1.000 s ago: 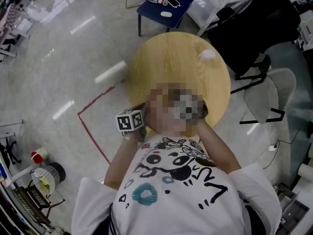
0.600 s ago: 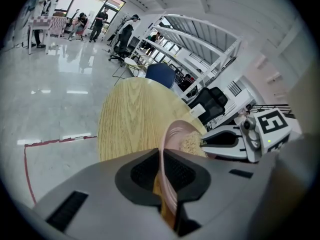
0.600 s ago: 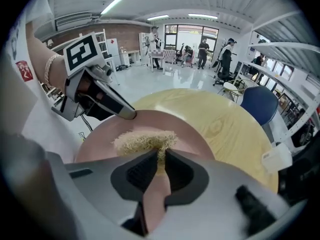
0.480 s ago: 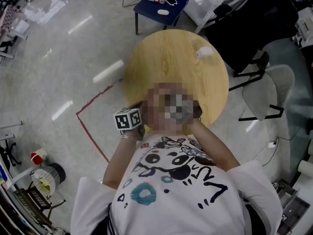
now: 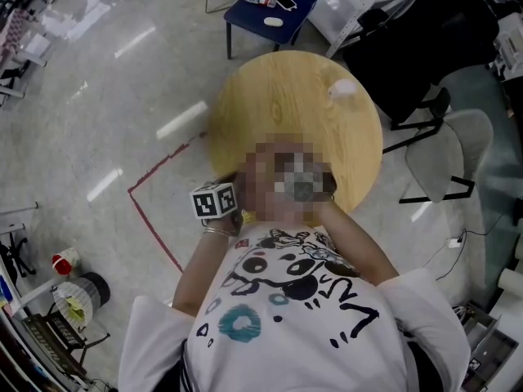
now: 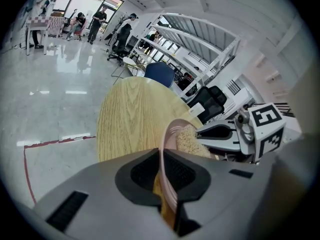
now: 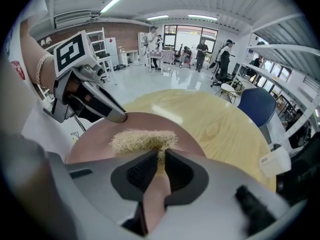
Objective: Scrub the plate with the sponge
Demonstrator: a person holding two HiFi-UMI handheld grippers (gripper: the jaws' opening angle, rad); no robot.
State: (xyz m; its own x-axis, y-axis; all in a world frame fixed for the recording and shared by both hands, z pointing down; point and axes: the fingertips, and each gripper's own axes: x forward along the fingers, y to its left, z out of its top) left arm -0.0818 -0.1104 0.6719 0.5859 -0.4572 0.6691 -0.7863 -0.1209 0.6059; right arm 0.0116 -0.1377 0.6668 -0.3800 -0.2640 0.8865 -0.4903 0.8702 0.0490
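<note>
In the left gripper view my left gripper (image 6: pixel 167 171) is shut on the rim of a pink plate (image 6: pixel 169 144), which stands edge-on between the jaws. A tan, fibrous sponge (image 6: pixel 191 141) lies against the plate's face, with the right gripper (image 6: pixel 202 134) behind it. In the right gripper view my right gripper (image 7: pixel 160 164) is shut on the sponge (image 7: pixel 142 140), which presses on the plate (image 7: pixel 95 141). The left gripper (image 7: pixel 117 116) grips the plate's upper left rim. In the head view only the left gripper's marker cube (image 5: pixel 215 200) shows; a mosaic patch hides plate and sponge.
A round wooden table (image 5: pixel 286 96) lies under the plate, with a small white object (image 5: pixel 343 88) near its far edge. A blue chair (image 5: pixel 278 6) stands beyond it, and a black chair (image 5: pixel 433 47) and a grey chair (image 5: pixel 445 162) to the right. Red tape (image 5: pixel 151 219) marks the floor.
Only the head view has shifted a little. The left gripper's marker cube keeps its place at the table's near edge.
</note>
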